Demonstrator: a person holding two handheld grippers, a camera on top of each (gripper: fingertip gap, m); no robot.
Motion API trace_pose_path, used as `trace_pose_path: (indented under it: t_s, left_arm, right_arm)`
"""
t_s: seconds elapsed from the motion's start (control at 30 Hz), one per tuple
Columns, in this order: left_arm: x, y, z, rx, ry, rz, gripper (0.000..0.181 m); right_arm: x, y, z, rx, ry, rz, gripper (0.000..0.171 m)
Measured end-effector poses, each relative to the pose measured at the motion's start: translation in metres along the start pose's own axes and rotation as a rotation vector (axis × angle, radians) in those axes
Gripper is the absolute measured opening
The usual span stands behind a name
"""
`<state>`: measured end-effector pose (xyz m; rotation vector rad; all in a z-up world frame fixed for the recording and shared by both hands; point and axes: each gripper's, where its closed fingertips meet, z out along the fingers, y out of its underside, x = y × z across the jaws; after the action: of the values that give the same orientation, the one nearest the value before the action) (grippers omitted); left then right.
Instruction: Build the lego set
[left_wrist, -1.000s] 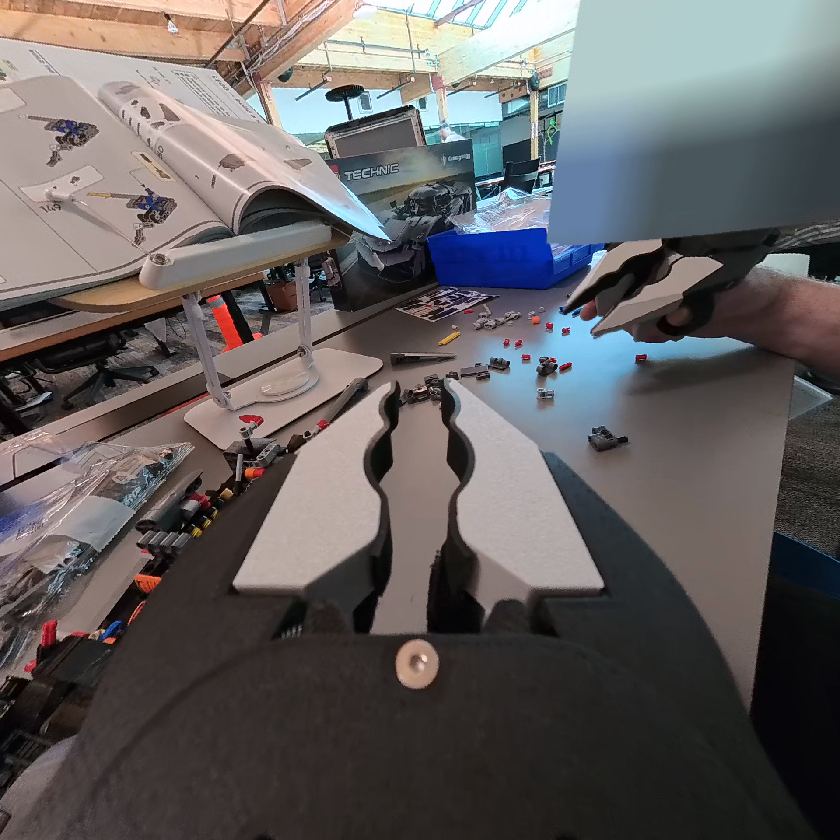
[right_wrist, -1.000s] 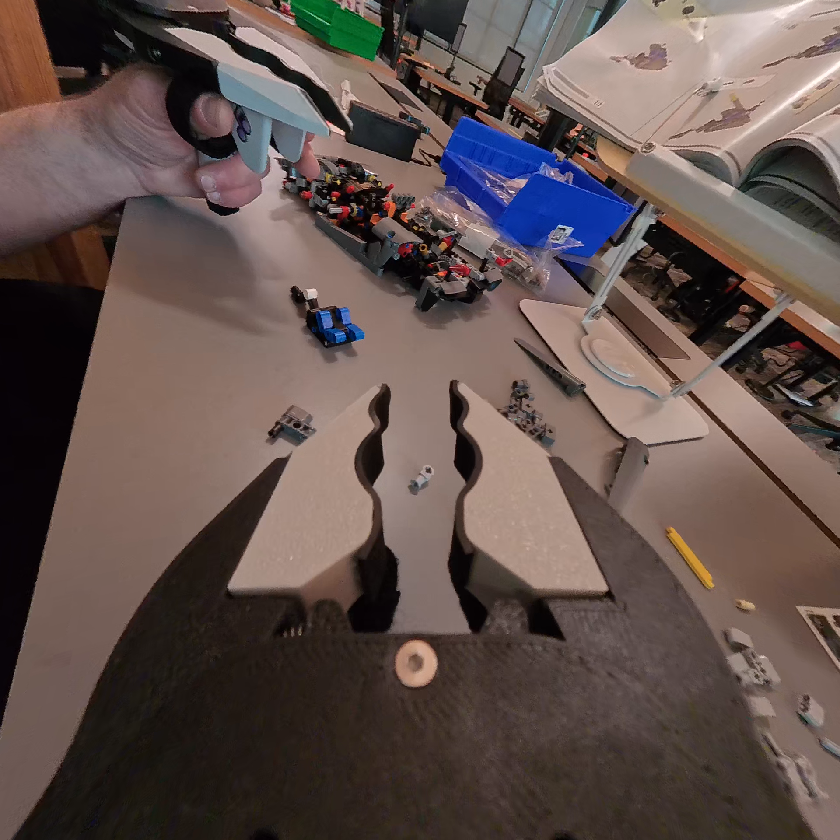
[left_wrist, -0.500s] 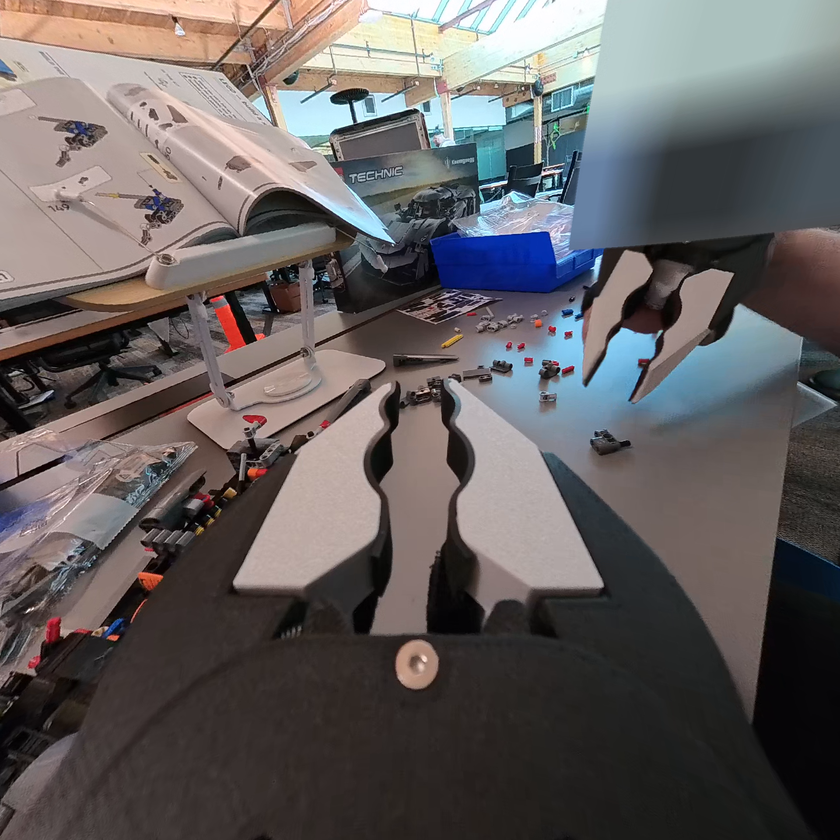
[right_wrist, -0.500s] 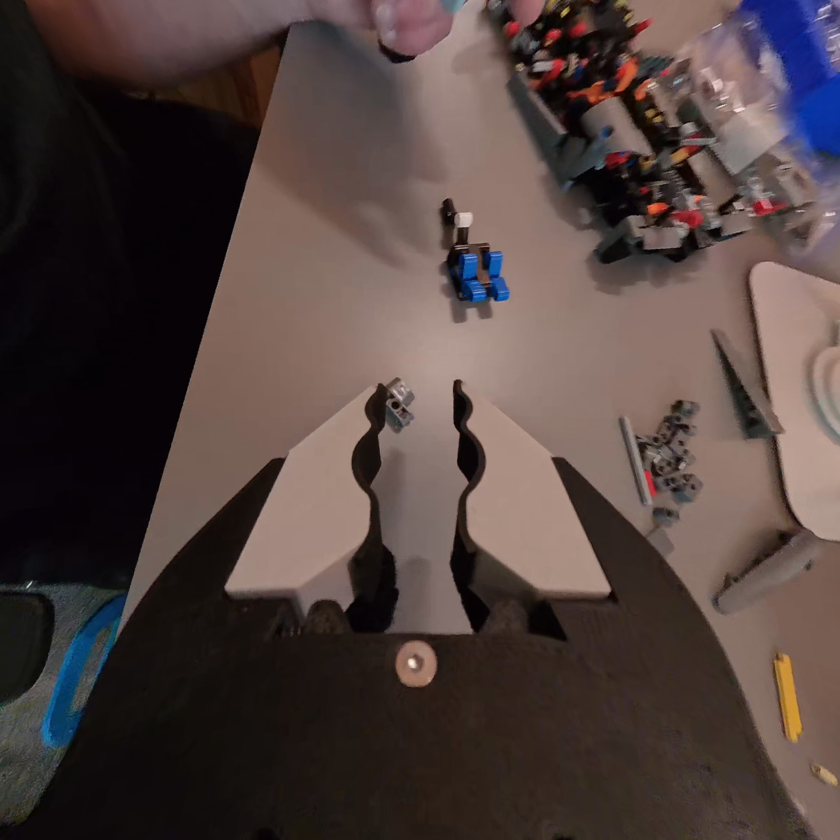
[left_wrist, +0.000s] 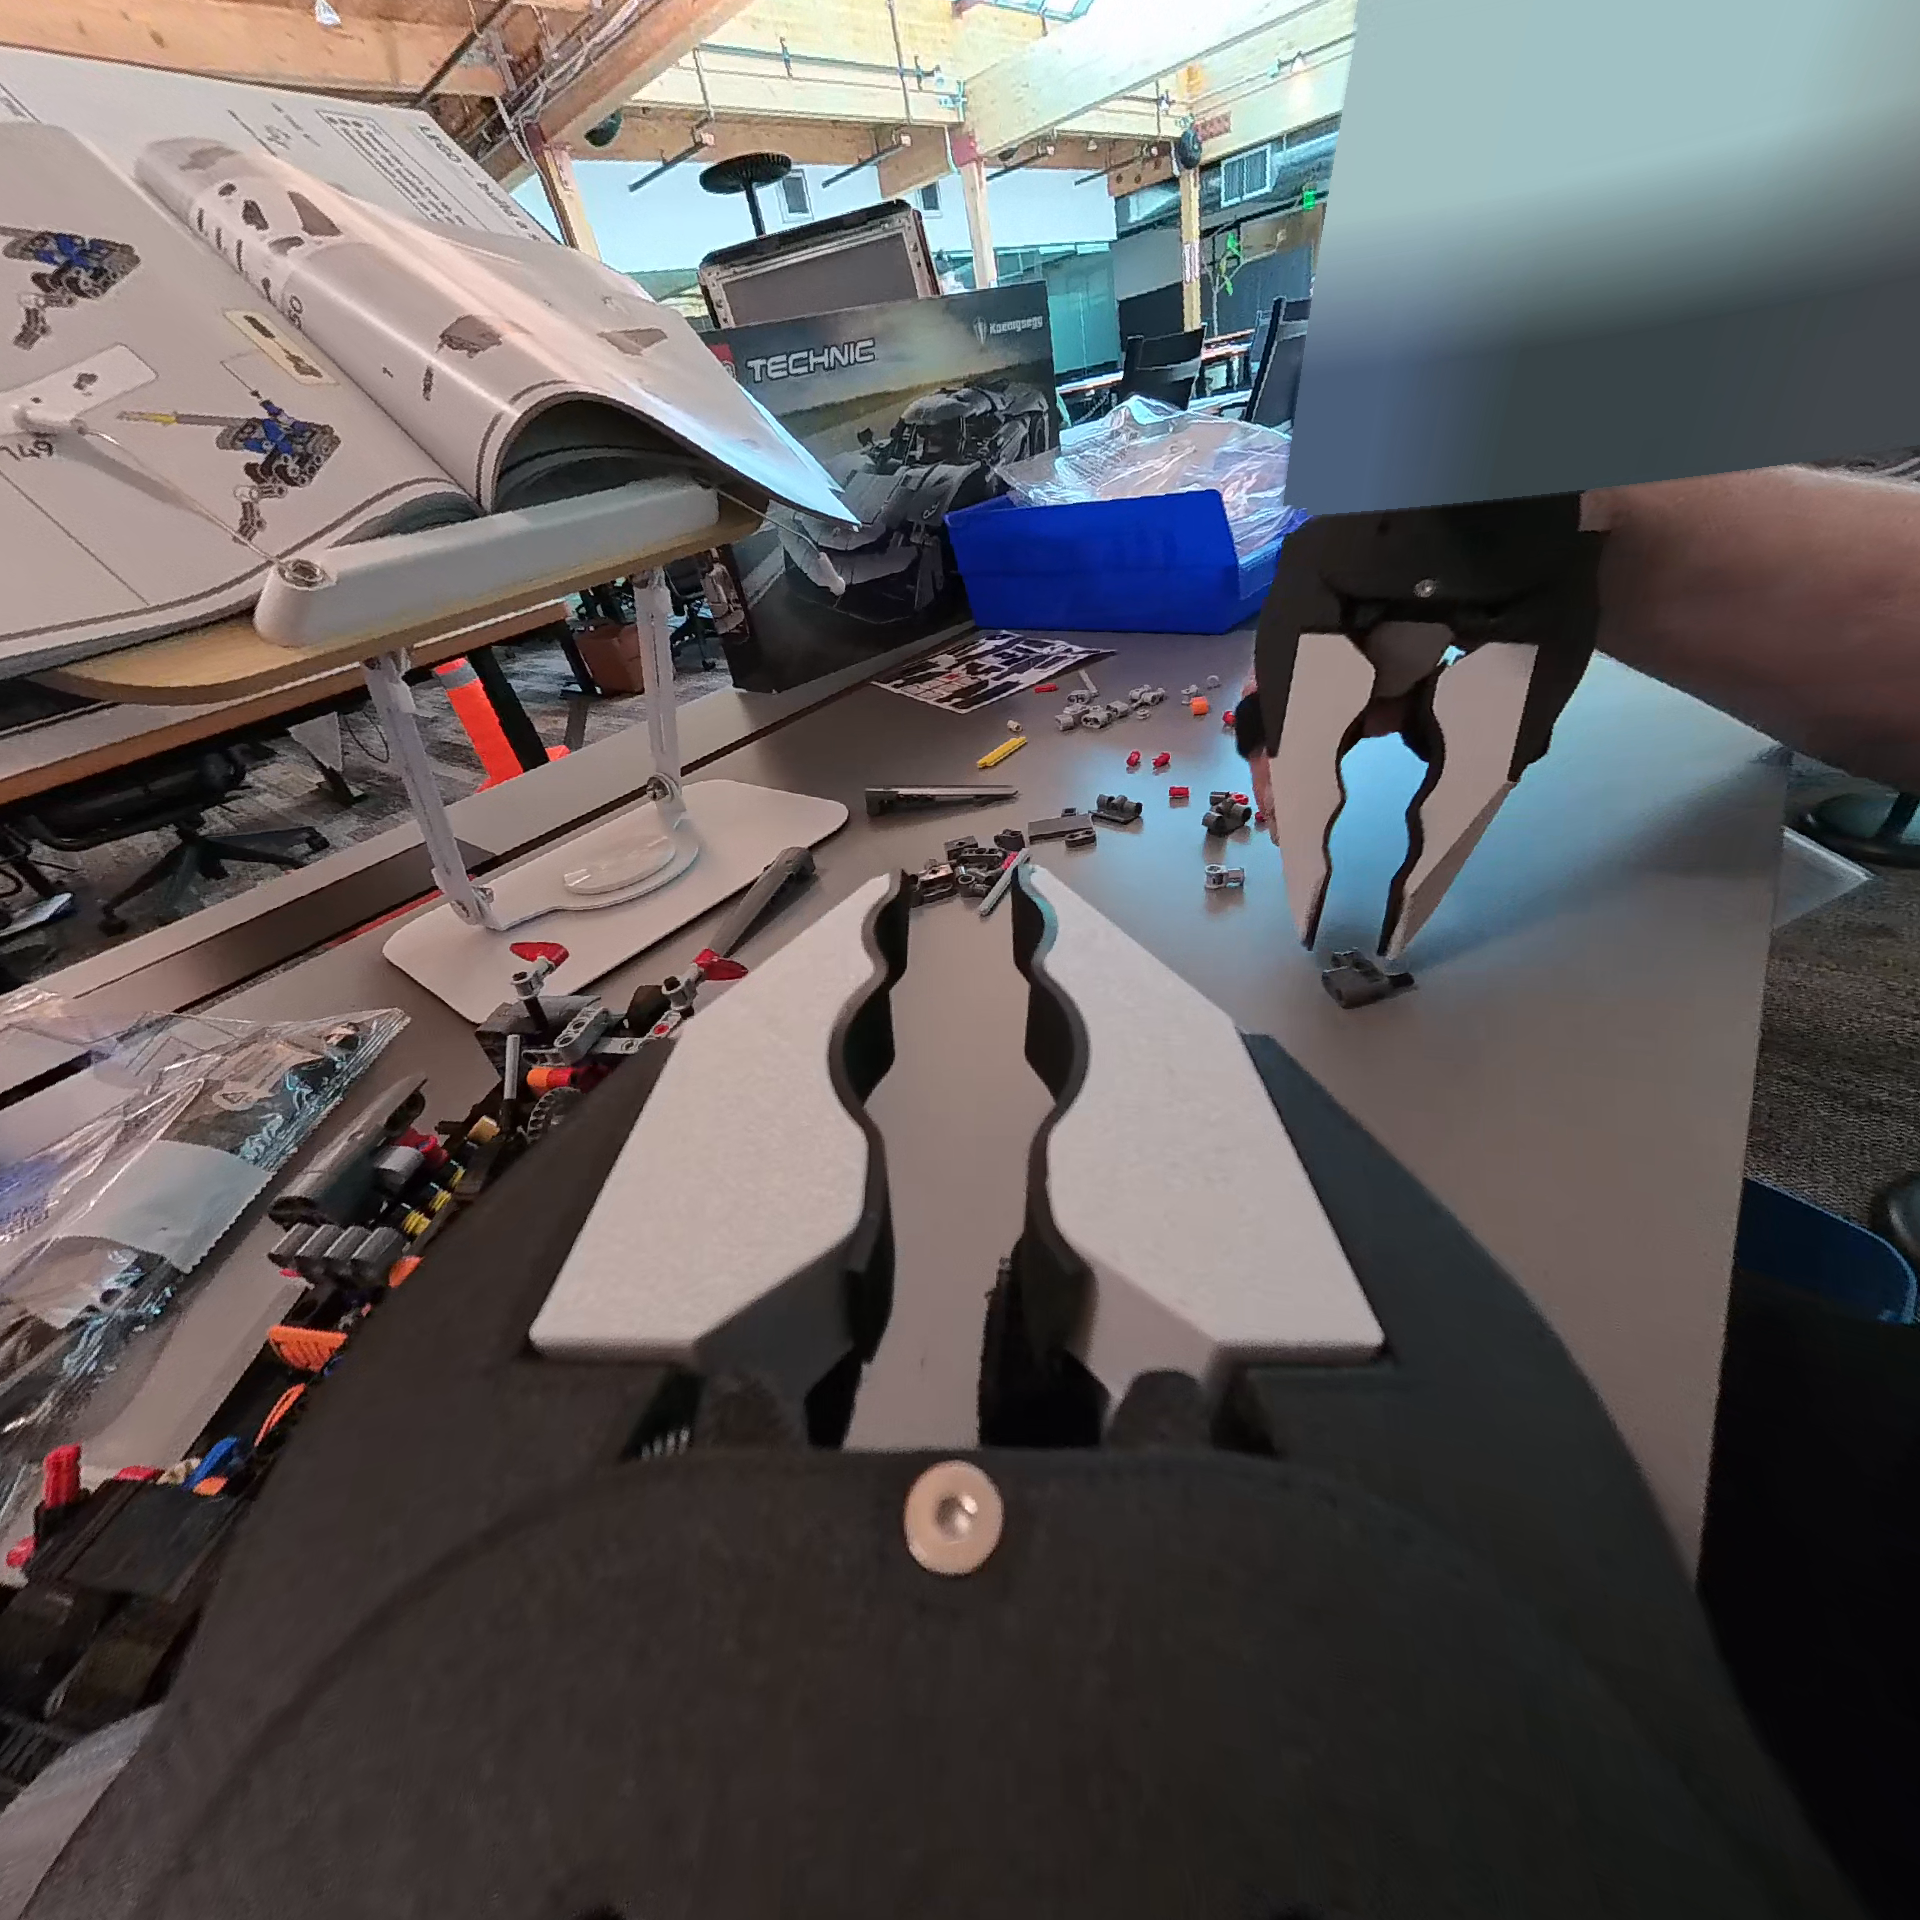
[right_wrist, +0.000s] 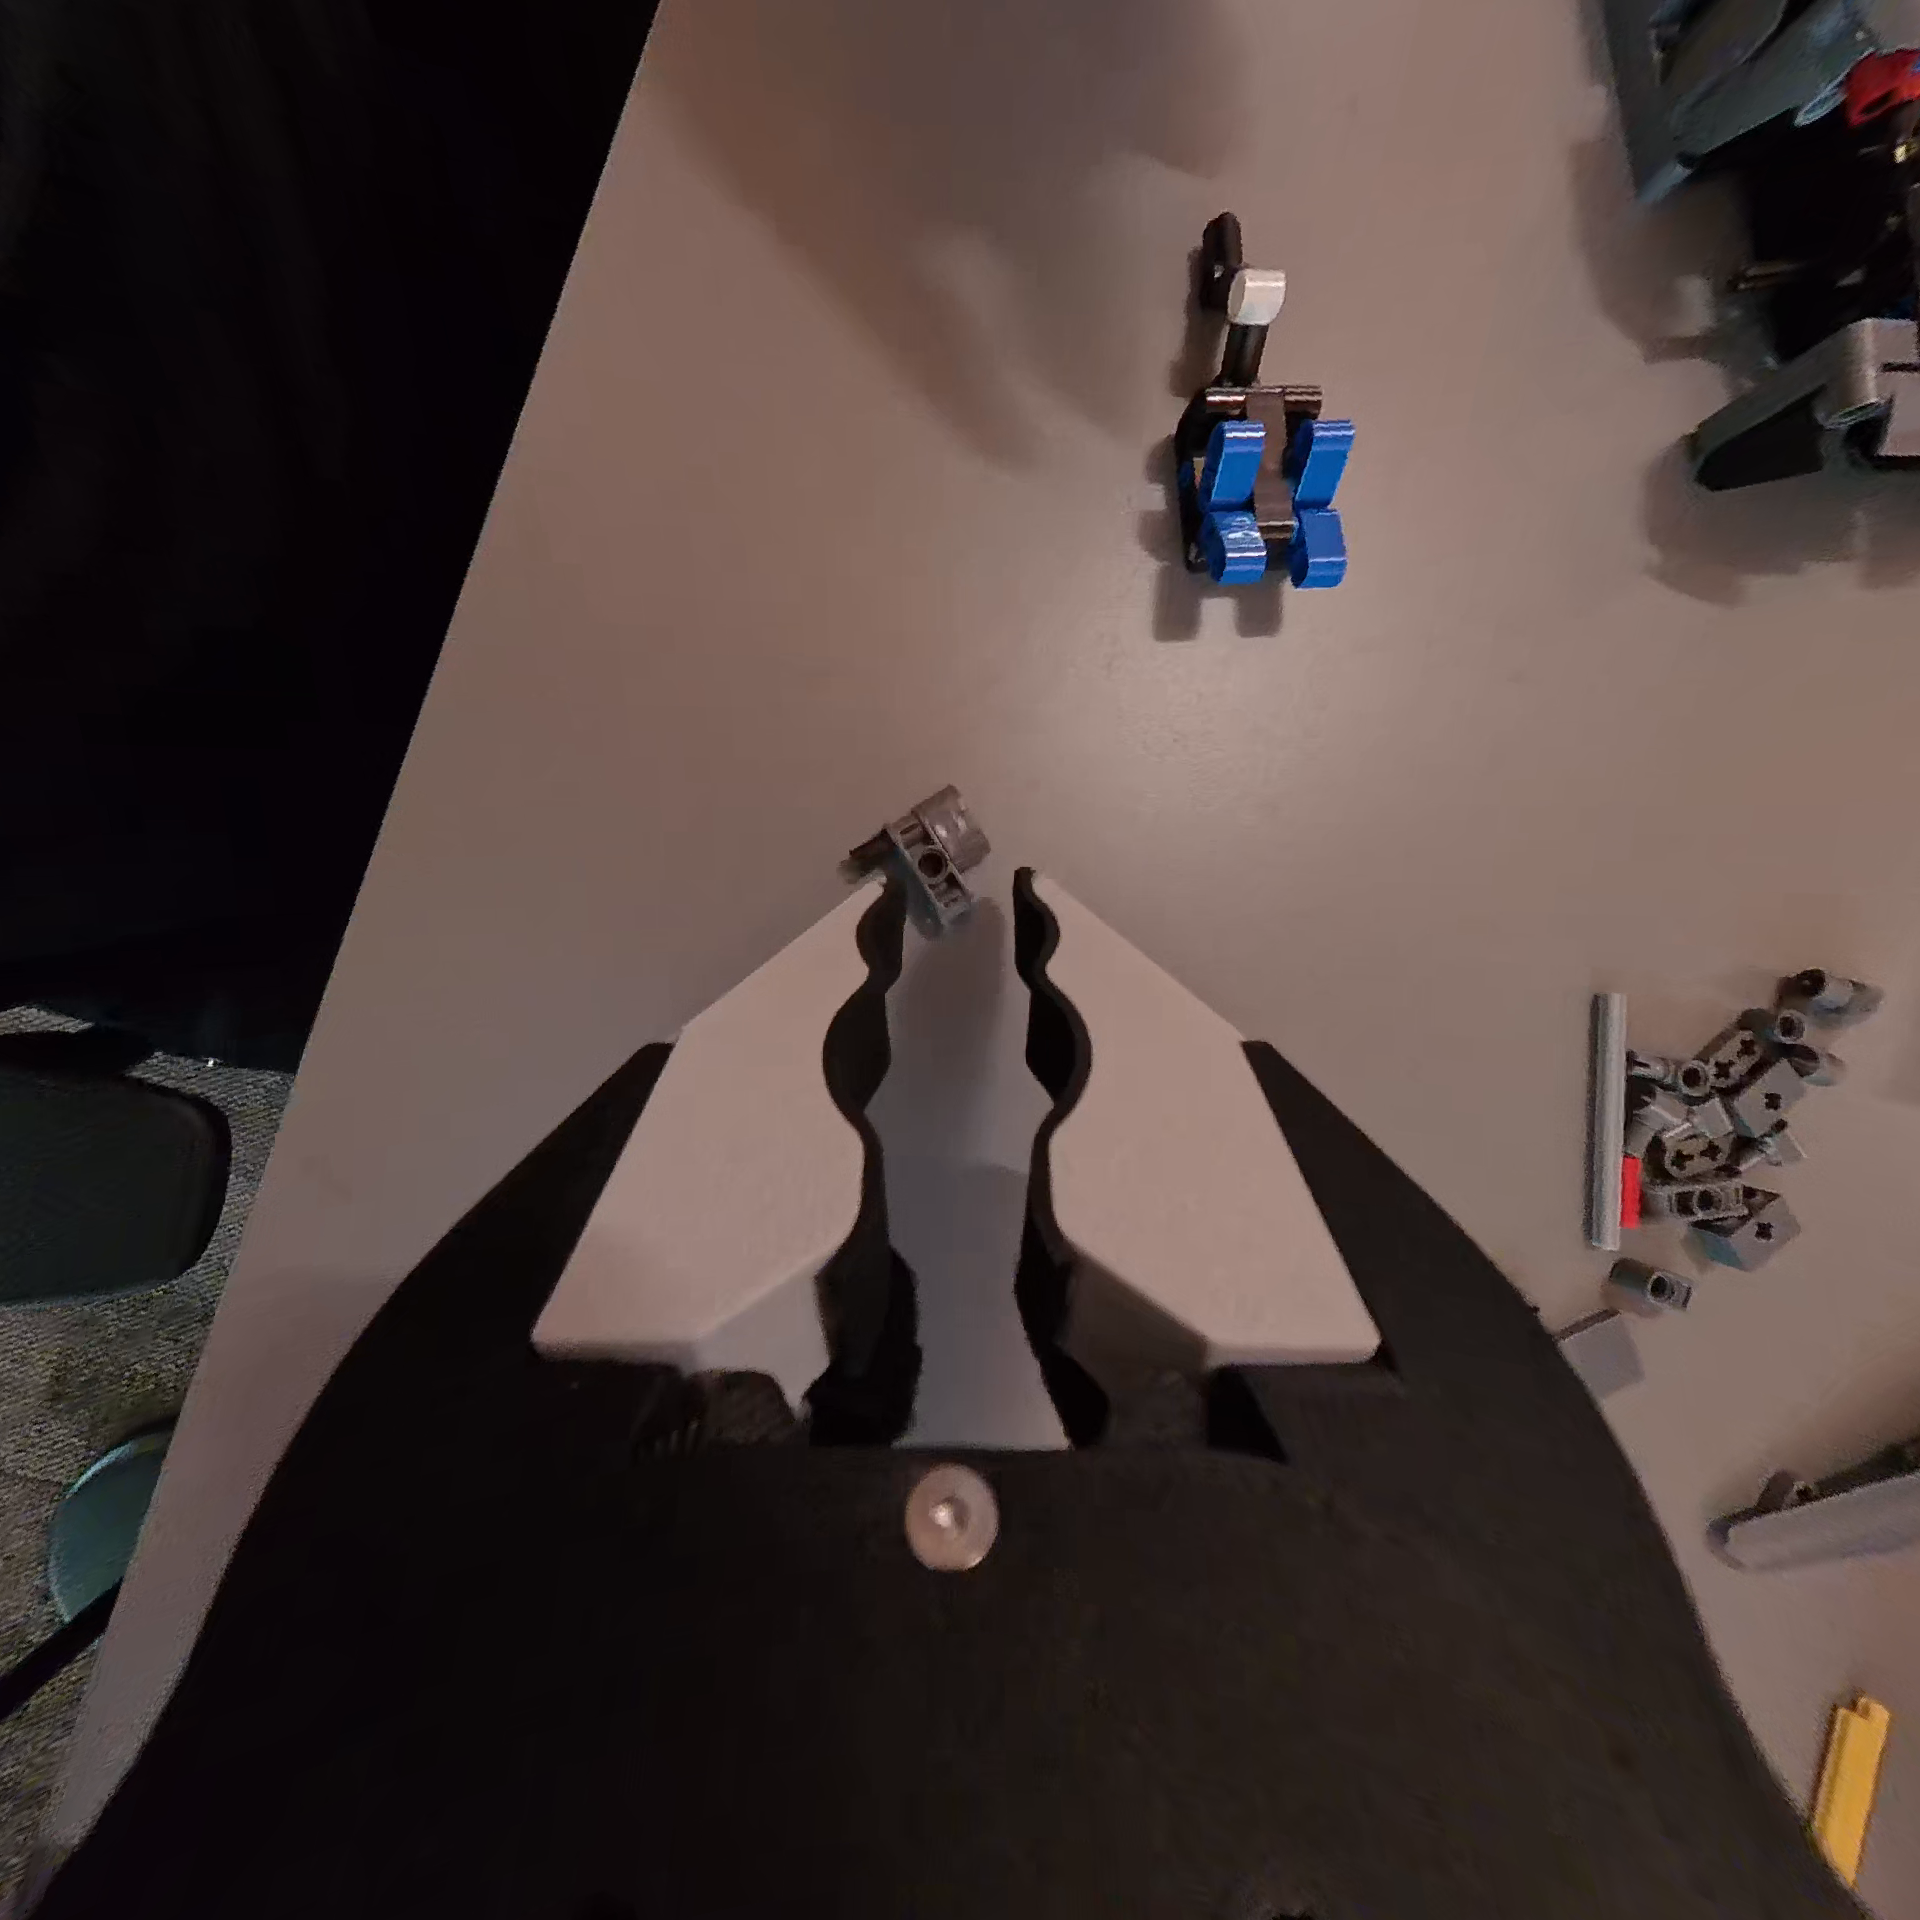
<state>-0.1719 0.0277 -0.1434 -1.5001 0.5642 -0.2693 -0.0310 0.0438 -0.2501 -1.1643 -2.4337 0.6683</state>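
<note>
Nearby, blue subassembly (right_wrist: 1270, 497) lies beyond the open right claw (right_wrist: 951, 883).

In the right wrist view, bare table (right_wrist: 935, 644) lies mid-frame; a blue subassembly (right_wrist: 1270, 488) blocks the upper right, loose grey pieces (right_wrist: 1704, 1143) the right edge.

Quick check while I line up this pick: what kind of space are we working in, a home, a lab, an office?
Probably an open-plan office or workshop, not a home: exposed timber beams overhead, office chairs at further desks behind, and a grey worktable with an instruction book on a stand.
</note>
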Motion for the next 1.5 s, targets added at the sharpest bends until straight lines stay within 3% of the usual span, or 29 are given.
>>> trace_pose_path:
  t_s: [0.17,0.97,1.5]
  left_arm:
    - [0.001,0.001,0.001,-0.007,0.001,0.005,0.017]
    - [0.000,0.002,0.002,-0.014,-0.006,0.014,0.016]
    - [0.000,0.003,0.003,-0.021,-0.013,0.026,0.016]
  right_arm:
    - [-0.004,0.000,0.007,0.024,-0.041,-0.004,0.007]
    - [0.009,-0.022,-0.006,0.245,0.034,-0.021,0.006]
    - [0.015,-0.023,-0.011,0.286,0.065,-0.015,0.006]
